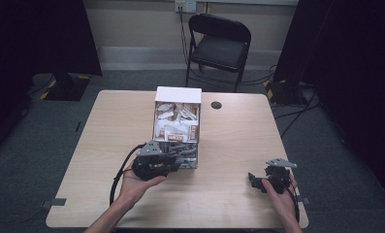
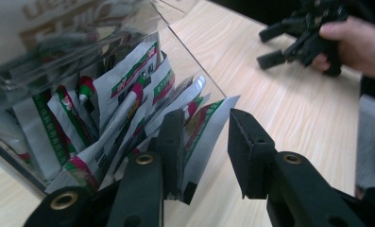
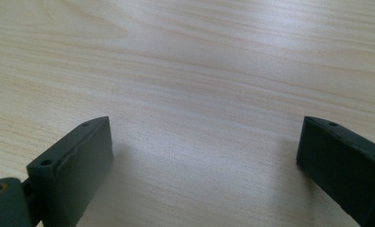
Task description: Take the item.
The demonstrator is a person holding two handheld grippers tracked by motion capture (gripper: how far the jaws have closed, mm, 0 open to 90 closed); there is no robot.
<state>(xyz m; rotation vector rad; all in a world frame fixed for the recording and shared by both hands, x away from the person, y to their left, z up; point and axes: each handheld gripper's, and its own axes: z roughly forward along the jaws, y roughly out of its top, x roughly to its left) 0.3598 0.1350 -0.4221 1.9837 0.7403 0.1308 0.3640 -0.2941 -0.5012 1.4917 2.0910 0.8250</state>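
A clear plastic box (image 1: 178, 95) stands at the table's middle, packed with several white sachets (image 1: 176, 127) printed in red and green. My left gripper (image 1: 186, 158) is at the box's near end, tilted in from the left. In the left gripper view the gripper (image 2: 206, 120) is open, with one sachet (image 2: 208, 130) between its jaws. The sachet lies against the left jaw, and a gap shows to the right one. My right gripper (image 1: 252, 180) rests low over bare table near the front right corner, jaws wide open (image 3: 204, 142) with nothing between them.
The light wooden table (image 1: 238, 145) has a small black round cap (image 1: 216, 105) right of the box. A black folding chair (image 1: 219, 43) stands beyond the far edge. Dark curtains hang on both sides. The other hand and its gripper (image 2: 296, 38) appear far off in the left gripper view.
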